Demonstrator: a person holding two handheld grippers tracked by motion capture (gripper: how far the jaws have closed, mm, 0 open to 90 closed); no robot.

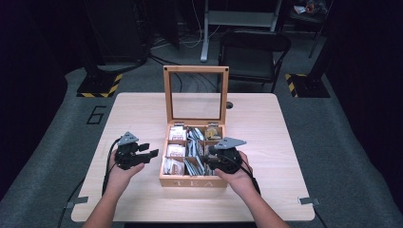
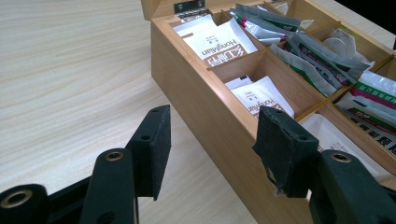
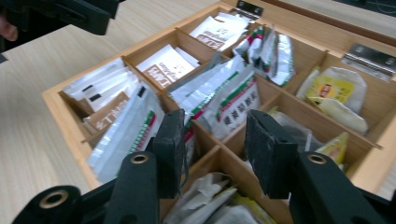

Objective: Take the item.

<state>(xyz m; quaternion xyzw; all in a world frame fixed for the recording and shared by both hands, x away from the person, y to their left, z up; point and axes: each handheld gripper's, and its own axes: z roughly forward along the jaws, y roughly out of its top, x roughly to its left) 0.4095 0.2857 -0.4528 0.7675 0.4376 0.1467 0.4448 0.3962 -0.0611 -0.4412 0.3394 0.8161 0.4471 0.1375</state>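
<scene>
On the pale wooden worktop, a compartmented wooden tea box faces the person, glass lid upright. Right gripper hovers over its sachets, left gripper beside its left wall; both fingers spread, empty.

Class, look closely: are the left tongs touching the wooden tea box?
Apart. In the left gripper view, the left tongs straddle the tea box wall with clear gaps.

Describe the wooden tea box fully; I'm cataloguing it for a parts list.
The tea box is light wood with TEA lettered on its front wall. Its glass-paned lid stands upright, open, on metal hinges. Wooden dividers split the inside into a grid of compartments packed with tea sachets. It sits flat mid-table. The right tool hovers over it; the left tool straddles its side wall, pads not pressing.
</scene>
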